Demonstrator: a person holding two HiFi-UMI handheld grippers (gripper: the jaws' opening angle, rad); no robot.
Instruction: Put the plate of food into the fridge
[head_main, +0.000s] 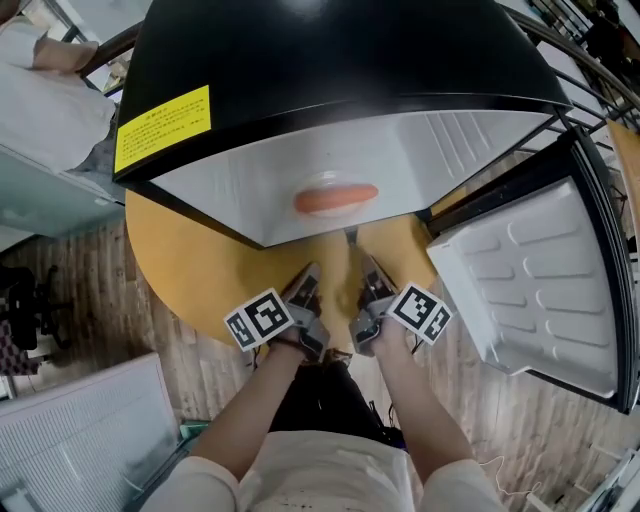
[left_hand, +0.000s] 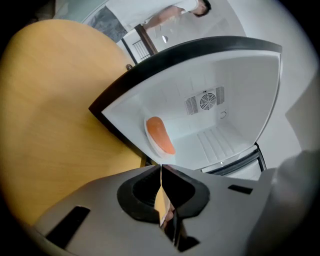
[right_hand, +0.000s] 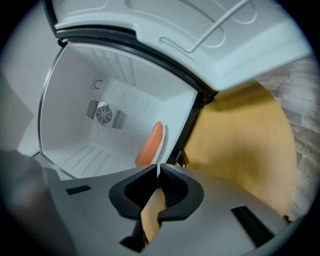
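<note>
Round wooden table (head_main: 185, 260) carries a small black fridge (head_main: 330, 60) whose door (head_main: 530, 280) is swung open at 3 o'clock. The plate (left_hand: 149, 136) with its orange food (left_hand: 160, 134) already sits on the fridge floor, at 12 o'clock from the grippers. The left gripper (head_main: 308, 288) and right gripper (head_main: 370, 288) hang over the table edge, jaws closed on nothing, so only closing the door seems left.

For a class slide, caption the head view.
Plate of food inside the open fridge; left gripper and right gripper in front, jaws shut.
</note>
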